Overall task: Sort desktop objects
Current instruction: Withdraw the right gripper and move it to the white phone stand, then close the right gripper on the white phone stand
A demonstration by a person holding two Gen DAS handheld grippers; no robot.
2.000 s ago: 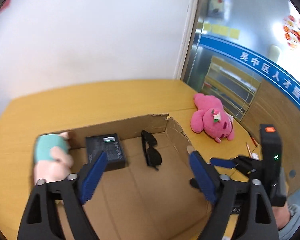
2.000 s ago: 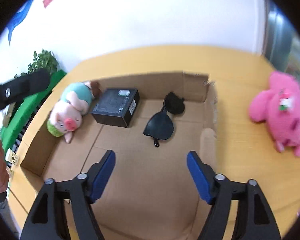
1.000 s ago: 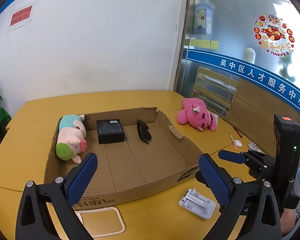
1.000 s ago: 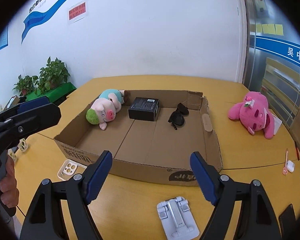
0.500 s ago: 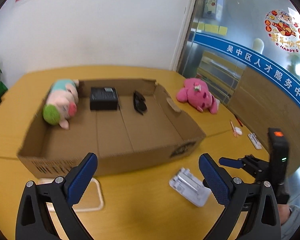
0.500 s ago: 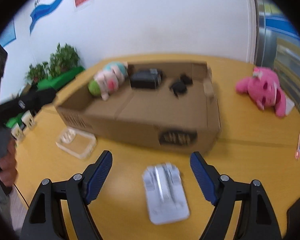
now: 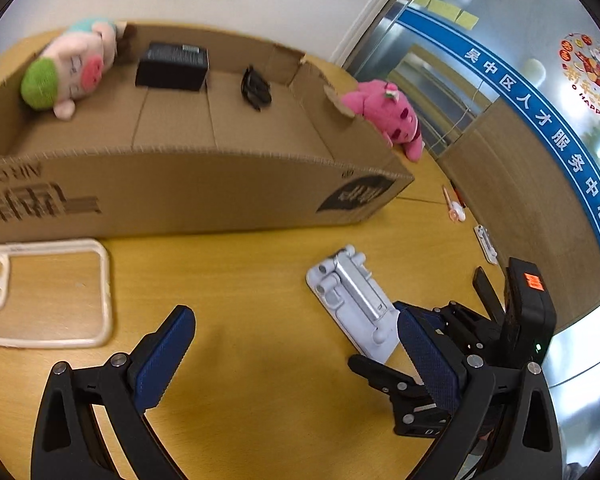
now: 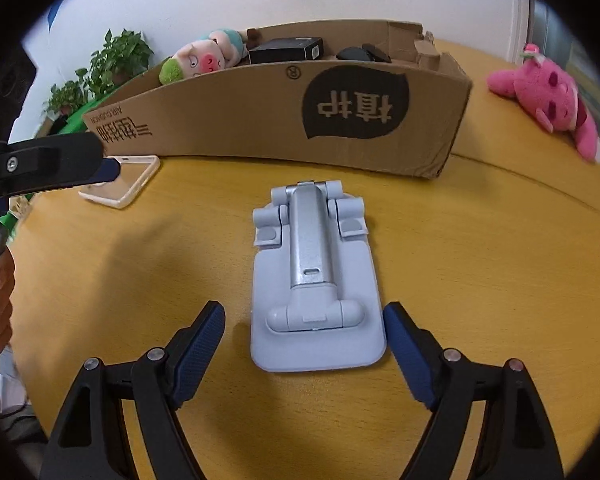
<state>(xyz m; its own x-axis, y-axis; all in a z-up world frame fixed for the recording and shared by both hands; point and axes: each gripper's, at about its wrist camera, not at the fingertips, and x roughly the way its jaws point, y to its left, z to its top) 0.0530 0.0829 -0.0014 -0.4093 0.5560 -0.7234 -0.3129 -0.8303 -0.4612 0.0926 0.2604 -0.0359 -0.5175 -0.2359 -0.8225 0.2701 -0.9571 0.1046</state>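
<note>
A folded grey phone stand lies flat on the yellow table in front of the cardboard box. My right gripper is open, low over the table, with its near end between the fingers. In the left wrist view the stand lies right of centre. My left gripper is open and empty above bare table. A clear phone case lies left of it. The box holds a pig plush, a black box and sunglasses.
A pink plush lies on the table right of the box, also in the left wrist view. Small items lie near the table's right edge. Potted plants stand beyond the left edge.
Both grippers have come down from over the box to the table in front of it. The right gripper has closed in on the phone stand, which now sits between its open fingers.
</note>
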